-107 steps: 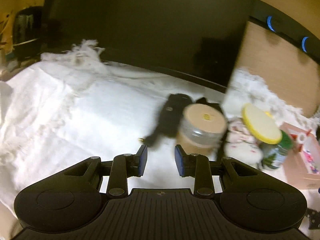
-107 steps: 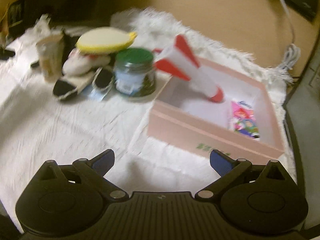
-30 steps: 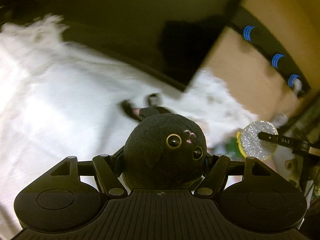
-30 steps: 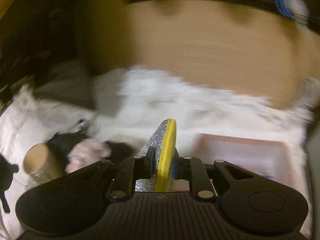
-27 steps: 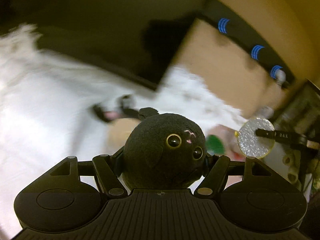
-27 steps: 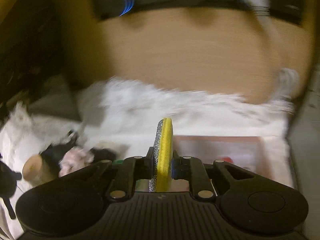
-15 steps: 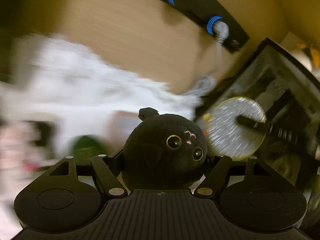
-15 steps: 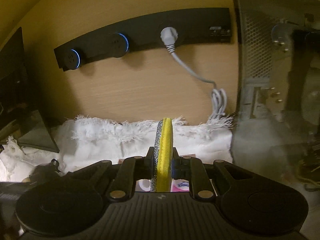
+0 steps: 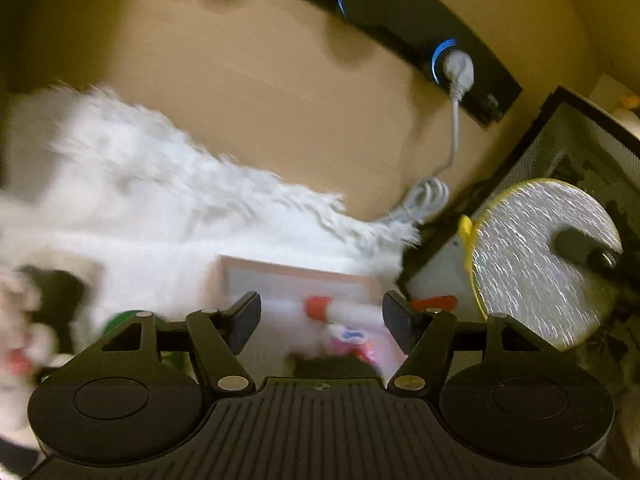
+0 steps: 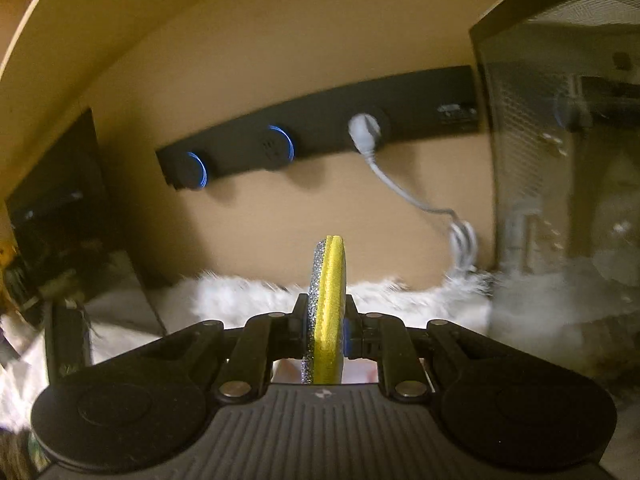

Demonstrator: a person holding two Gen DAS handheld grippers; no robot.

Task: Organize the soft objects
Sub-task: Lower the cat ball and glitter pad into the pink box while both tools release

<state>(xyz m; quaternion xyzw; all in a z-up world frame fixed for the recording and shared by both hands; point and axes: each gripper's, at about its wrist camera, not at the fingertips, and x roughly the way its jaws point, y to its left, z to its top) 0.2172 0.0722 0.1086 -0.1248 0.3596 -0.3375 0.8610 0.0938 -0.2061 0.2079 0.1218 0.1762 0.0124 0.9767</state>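
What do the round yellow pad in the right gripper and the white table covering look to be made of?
Round yellow pad: probably soft foam sponge, matte yellow, with a glittery silver scrubbing face; the edge shows both layers. White table covering: looks like woven cloth with a fluffy fringed edge, though blur hides the weave.

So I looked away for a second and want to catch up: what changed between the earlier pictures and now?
The left gripper has let go of the black plush toy: its jaws now stand open and empty over the pink box, and a dark shape just below them may be the toy, though blurred. The right gripper stays clamped on the yellow sponge, edge-on as before. The red-and-white toy remains in the box.
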